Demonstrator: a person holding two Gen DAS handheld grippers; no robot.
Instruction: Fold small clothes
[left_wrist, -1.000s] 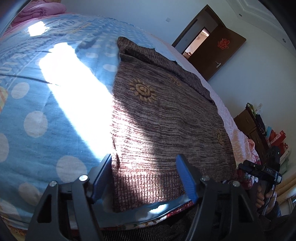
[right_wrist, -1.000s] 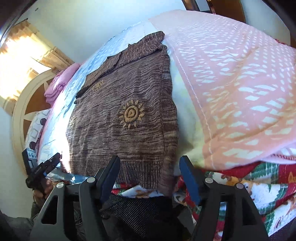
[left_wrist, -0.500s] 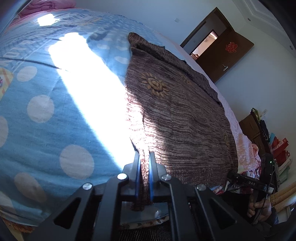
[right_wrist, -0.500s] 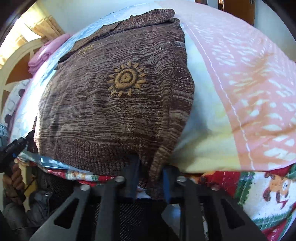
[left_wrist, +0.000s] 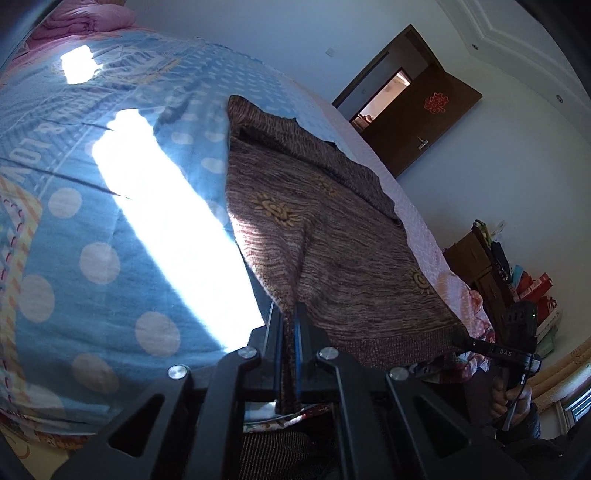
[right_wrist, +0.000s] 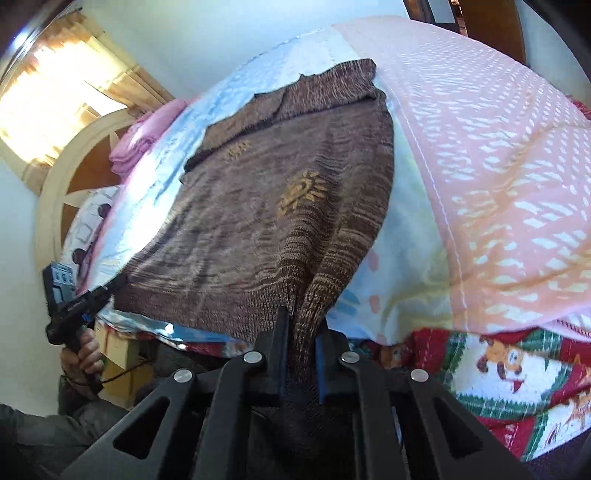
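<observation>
On the bed w/ blue polka-dot sheet (left_wrist: 92, 266), brown knit sweater w/ sun motifs (left_wrist: 351, 266) lies flat, left gripper (left_wrist: 288, 332) & right gripper (right_wrist: 301, 332) each pinching a hem corner, right's jaws closing; lift both evenly, keep hem taut.

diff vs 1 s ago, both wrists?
Both grippers went from open to gripping: the left gripper is shut on the near hem corner of the brown sweater, while the right gripper is closing on the other corner. Both corners are lifting off the bed. The sweater's far end is unmoved.
</observation>
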